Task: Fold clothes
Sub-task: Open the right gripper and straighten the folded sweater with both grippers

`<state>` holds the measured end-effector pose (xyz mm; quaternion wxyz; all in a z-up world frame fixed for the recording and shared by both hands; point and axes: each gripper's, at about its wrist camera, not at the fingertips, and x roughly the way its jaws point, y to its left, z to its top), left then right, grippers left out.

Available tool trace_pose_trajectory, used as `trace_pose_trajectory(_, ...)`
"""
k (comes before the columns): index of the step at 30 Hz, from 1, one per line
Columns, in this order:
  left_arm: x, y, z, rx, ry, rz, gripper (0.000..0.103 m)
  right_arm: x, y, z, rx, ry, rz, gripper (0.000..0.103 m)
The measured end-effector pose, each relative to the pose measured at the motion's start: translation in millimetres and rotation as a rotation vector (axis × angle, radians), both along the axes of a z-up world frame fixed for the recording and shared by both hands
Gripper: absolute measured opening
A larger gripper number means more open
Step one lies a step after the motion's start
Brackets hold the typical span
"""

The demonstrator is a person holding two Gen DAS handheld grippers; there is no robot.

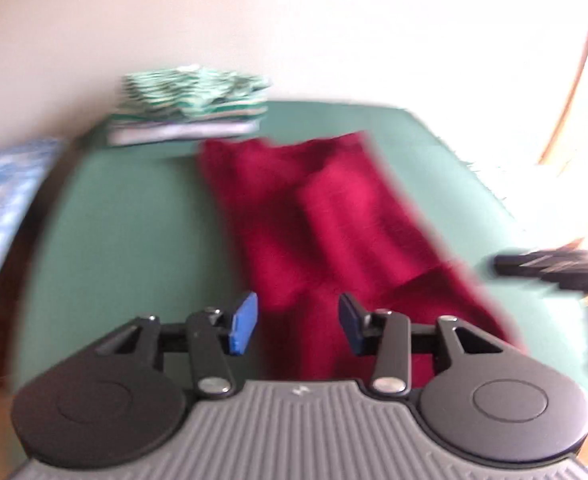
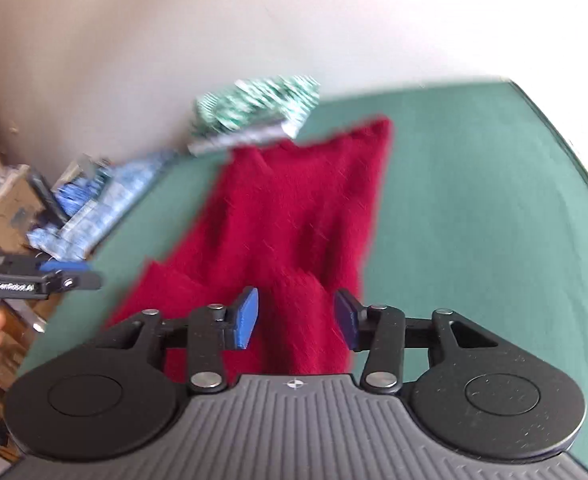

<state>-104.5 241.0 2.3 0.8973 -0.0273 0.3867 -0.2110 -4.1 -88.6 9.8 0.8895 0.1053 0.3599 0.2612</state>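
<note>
A fuzzy red garment (image 1: 313, 216) lies partly folded lengthwise on the green table (image 1: 134, 220), reaching from the near edge to the back. It also shows in the right wrist view (image 2: 294, 208). My left gripper (image 1: 298, 322) is open and empty, just above the garment's near end. My right gripper (image 2: 297, 318) is open and empty above the near end too. The right gripper's side shows at the right edge of the left wrist view (image 1: 549, 266). The left gripper shows at the left edge of the right wrist view (image 2: 34, 280). Both views are motion-blurred.
A stack of folded green-and-white patterned clothes (image 1: 190, 108) sits at the table's back by the wall, also in the right wrist view (image 2: 254, 108). Blue-and-white cloth (image 2: 102, 204) and clutter lie off the table's left side. Green table surface (image 2: 473, 220) extends to the right.
</note>
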Motion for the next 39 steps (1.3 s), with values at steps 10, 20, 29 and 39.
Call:
trace_pose_trajectory(10,26,4,-31,0.025,0.036,0.028,0.004,47,3,-41,0.011,0.13,-0.094,0.012)
trace_pose_trajectory(20,46,-21,-35,0.137,-0.05,0.05,0.026,64,-2,-33,0.077,0.119,-0.148,0.015)
trace_pose_trajectory(29,95,-27,-58,0.226,-0.016,0.075,0.042,132,-5,-55,0.128,0.186,-0.113,0.0)
trace_pose_trajectory(39,-42,8,-24,0.118,0.109,0.073,0.071,1,-56,-14,-0.024,0.156,0.033,0.059)
